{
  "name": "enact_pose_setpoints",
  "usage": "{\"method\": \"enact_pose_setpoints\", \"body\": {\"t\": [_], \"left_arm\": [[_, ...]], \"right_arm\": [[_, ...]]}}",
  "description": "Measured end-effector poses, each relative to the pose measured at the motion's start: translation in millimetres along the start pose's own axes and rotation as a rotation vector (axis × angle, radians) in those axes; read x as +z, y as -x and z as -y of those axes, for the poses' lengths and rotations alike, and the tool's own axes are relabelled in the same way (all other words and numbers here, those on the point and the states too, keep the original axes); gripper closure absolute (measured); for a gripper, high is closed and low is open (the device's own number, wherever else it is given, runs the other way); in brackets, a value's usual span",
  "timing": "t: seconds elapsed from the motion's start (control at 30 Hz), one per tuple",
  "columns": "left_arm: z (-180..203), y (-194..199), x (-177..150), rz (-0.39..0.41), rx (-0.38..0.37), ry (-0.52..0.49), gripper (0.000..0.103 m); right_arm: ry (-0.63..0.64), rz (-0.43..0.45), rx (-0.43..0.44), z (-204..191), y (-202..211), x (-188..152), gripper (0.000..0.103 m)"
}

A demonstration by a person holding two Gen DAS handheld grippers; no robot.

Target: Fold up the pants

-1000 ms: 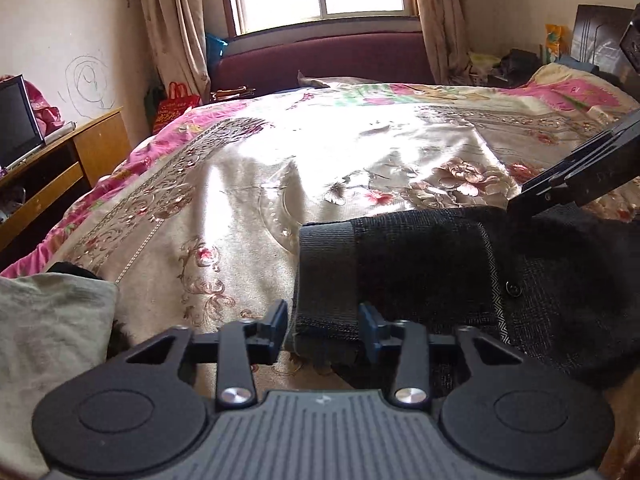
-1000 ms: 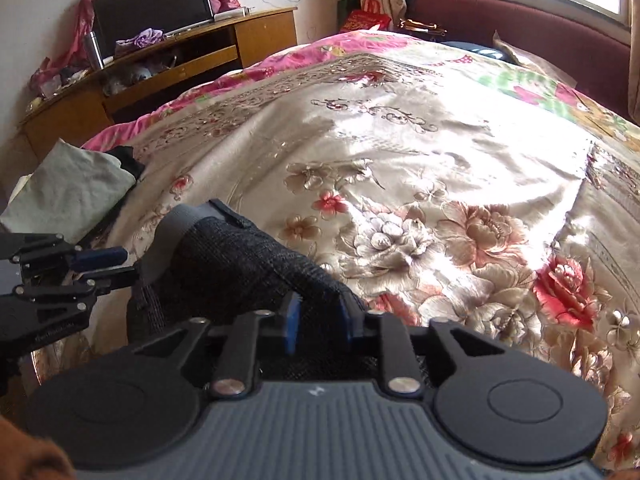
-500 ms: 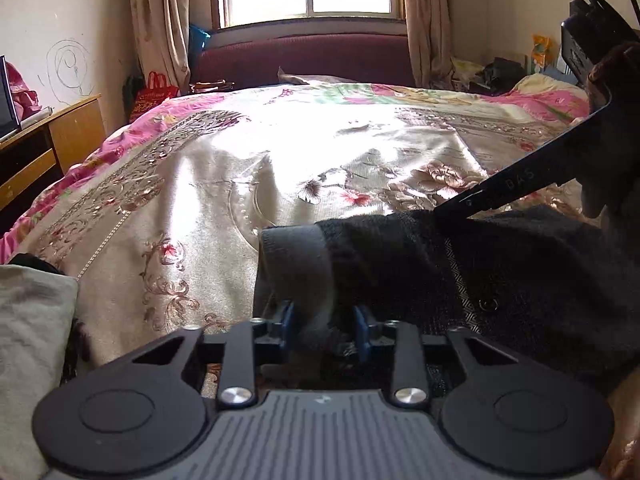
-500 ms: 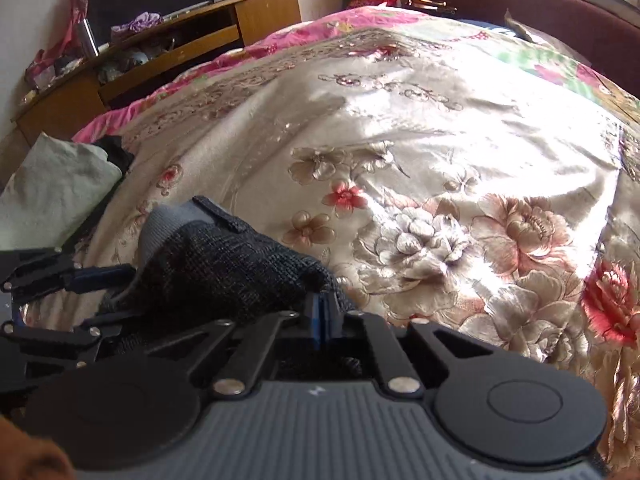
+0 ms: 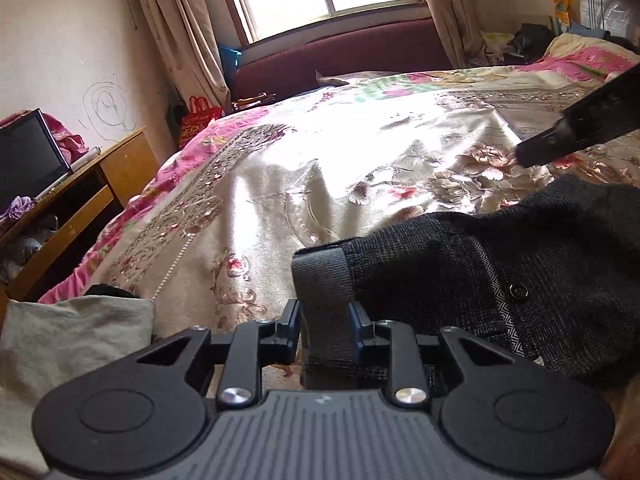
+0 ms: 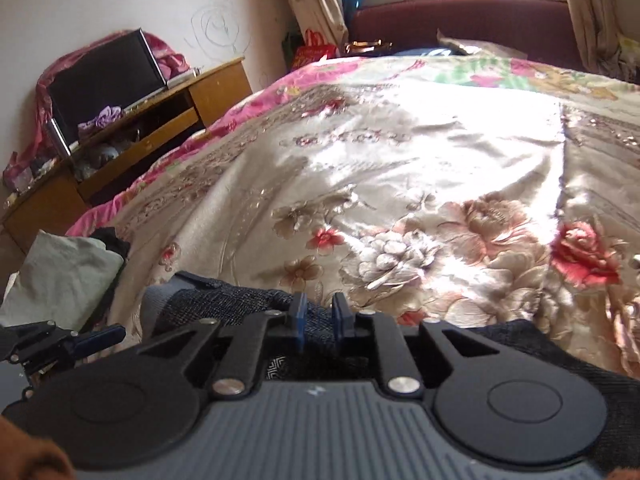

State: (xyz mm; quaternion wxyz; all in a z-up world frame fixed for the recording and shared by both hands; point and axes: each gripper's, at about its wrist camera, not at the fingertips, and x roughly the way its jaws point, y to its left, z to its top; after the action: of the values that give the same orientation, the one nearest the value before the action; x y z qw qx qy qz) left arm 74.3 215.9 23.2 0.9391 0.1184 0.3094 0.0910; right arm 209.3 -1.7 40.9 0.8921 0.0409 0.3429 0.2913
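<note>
- The left gripper [image 5: 324, 320] clamped and has just eased apart a little; the grey waistband [image 5: 320, 280] of the dark woven pants [image 5: 500, 264] sits between its fingers.
- The right gripper [image 6: 318, 316] likewise reopened slightly over the pants' far edge; grip uncertain.
- Pants lie bunched at the near edge of the floral satin bedspread [image 5: 320, 160], folding apparently just starting.

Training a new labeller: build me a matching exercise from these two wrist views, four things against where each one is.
Things:
1. pants
2. screen
3. red bag
4. pale cloth

Places:
A. on the wooden desk
B. on the floral bedspread, waistband end between the left gripper fingers
C. off the bed's near left corner
D. on the floor below the curtain

Pairs: 1-B, 2-A, 3-D, 4-C
</note>
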Motion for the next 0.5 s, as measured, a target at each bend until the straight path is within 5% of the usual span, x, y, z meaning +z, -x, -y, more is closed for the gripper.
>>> {"method": "enact_pose_setpoints", "body": {"t": [0.1,0.17,0.33,0.5], "left_arm": [[5,16,9,0.038,-0.032,-0.015,0.062],[21,26,17,0.067,-0.092,-0.061,0.062],[100,45,30,0.08,-0.365,-0.193,0.056],[211,71,29,0.164,-0.542,-0.451,0.054]], "right_arm": [[-0.078,0.062,-0.071,36,68,-24,0.068],[-0.155,0.056,-0.202,72,111,-51,0.068],[-0.42,0.054,-0.501,164,208,-118,0.066],[-0.691,0.148,-0.501,230,241,-156,0.066]]}}
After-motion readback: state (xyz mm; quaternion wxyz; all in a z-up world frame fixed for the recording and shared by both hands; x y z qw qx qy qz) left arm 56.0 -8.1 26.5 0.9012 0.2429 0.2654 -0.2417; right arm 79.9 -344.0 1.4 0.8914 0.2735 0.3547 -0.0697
